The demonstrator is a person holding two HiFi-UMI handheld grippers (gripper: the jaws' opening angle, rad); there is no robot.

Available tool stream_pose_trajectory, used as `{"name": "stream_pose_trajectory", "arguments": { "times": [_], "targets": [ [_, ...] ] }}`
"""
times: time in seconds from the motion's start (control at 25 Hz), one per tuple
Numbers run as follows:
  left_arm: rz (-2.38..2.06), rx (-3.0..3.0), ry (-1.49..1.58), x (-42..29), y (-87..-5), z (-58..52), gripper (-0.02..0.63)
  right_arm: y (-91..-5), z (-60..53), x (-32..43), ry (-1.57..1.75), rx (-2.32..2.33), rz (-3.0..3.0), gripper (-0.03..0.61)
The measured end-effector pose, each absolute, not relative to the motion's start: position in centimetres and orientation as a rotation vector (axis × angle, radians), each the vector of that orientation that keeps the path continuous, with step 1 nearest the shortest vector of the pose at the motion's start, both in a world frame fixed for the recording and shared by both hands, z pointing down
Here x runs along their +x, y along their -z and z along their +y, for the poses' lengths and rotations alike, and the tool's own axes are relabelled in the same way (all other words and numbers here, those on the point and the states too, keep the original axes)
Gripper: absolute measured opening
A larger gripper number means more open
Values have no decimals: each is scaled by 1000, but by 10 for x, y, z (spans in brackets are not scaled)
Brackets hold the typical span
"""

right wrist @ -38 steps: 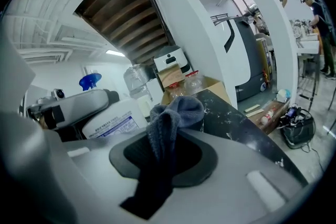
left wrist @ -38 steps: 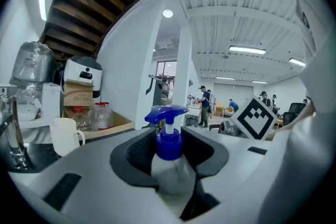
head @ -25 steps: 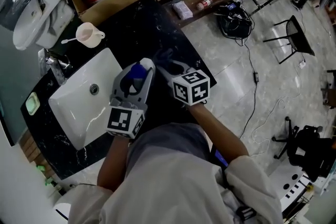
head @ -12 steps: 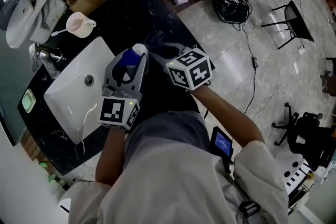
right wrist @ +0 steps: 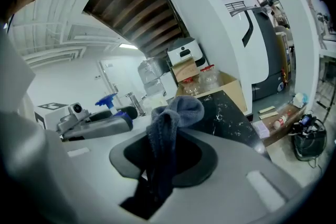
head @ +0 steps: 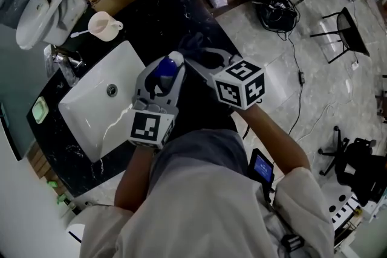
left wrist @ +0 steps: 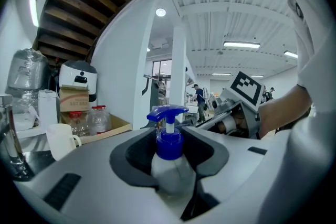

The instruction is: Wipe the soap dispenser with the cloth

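Soap dispenser [left wrist: 169, 162] sits gripped by its body in your left hand-held gripper [head: 163, 75], over the dark worktop [head: 160, 15] just beside the sink [head: 91, 118], likely so it cannot slide while you rub it. Its long axis stands upright, blue pump on top, the nozzle pointing left in the left gripper view. Your right hand-held gripper [right wrist: 160, 165] pinches the grey cloth [right wrist: 170, 118], bunched end forward, near the bottle for wiping

Blk marble counter [head: 172, 12], inset sink [head: 97, 121], cup [head: 103, 25]
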State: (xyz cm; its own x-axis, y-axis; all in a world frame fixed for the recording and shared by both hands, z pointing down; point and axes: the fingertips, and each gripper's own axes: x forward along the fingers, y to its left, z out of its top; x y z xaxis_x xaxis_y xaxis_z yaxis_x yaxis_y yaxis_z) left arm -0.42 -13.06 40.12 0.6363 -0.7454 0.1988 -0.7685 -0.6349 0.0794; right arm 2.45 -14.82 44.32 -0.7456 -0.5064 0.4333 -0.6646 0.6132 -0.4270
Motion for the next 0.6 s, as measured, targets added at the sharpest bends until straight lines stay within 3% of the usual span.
{"name": "stream_pose_trajectory", "arguments": {
  "times": [0.6],
  "targets": [
    [-921,3000,-384,15,-398,-108,146,-391,-146,25,-789,796,-2715,80]
  ]
}}
